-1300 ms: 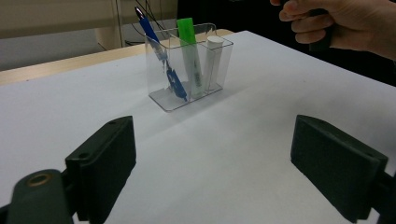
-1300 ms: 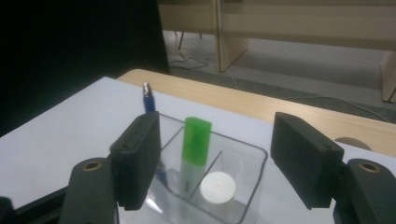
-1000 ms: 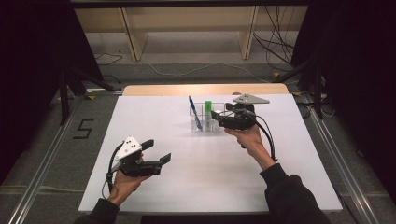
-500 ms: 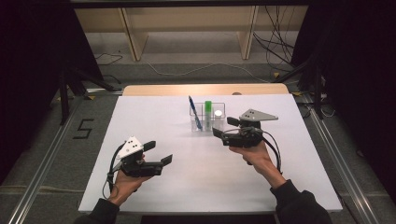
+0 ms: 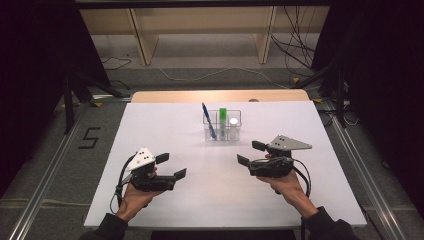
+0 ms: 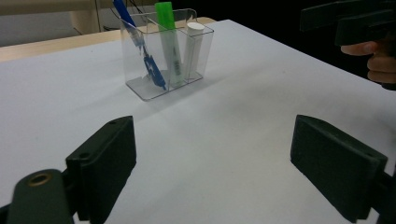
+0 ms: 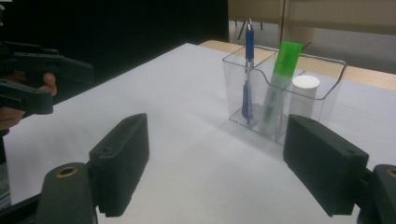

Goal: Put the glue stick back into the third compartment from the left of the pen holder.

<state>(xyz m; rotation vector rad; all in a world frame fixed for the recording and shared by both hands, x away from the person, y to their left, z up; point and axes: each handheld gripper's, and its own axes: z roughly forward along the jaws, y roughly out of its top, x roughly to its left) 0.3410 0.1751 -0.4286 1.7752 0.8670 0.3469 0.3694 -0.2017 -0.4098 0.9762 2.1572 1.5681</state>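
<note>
A clear plastic holder stands at the middle back of the white tabletop. It holds a blue pen, a green highlighter and a white tube, one per compartment. My left gripper rests low at the front left, open and empty, aimed toward the holder. My right gripper hovers at the front right of the holder, open; its jaws have just been opening with nothing between them. In the right gripper view, the pen, highlighter and tube stand just beyond the jaws.
A wooden strip borders the table's far edge, with shelf legs and cables on the floor behind. Metal rails run along both sides. A "5" mark lies on the floor at the left.
My right gripper has drawn back from beside the holder toward the person and slightly down. The left gripper has stayed where it was.
</note>
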